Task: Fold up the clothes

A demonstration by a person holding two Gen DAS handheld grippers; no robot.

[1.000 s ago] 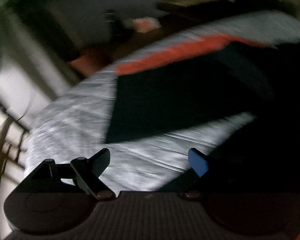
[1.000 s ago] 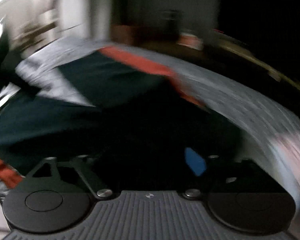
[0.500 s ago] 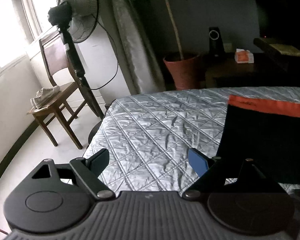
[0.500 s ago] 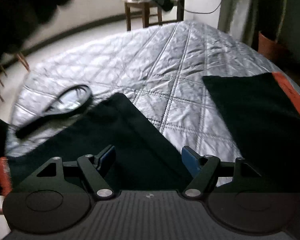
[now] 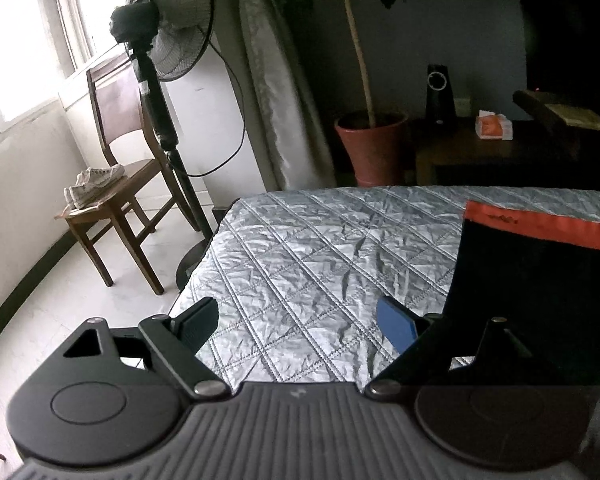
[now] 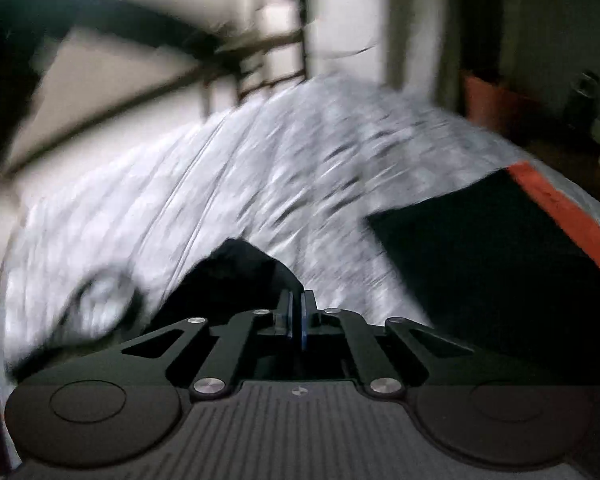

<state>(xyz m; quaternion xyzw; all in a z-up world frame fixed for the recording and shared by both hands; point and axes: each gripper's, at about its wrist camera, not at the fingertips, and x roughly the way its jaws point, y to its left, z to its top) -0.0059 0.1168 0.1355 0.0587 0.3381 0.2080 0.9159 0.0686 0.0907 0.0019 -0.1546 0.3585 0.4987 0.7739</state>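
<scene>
The left tool (image 5: 296,326) hangs with its fingers spread wide above the quilted bed (image 5: 320,248), gripping nothing. A dark garment (image 5: 540,288) with an orange band lies flat on the bed to its right. The right tool (image 6: 295,314) is pressed together, pinching a raised corner of dark cloth (image 6: 240,276); that view is blurred.

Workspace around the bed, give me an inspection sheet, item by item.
Surface: bed with grey quilted cover.
Job's things: dark garment with orange band, lying flat; a second dark cloth at the right gripper.
Clutter: blurred round-framed object on the cover.
Grippers: left gripper open, empty; right gripper shut on the dark cloth.
Cables: fan cord.
Surroundings: fan, chair with shoes, potted plant.
</scene>
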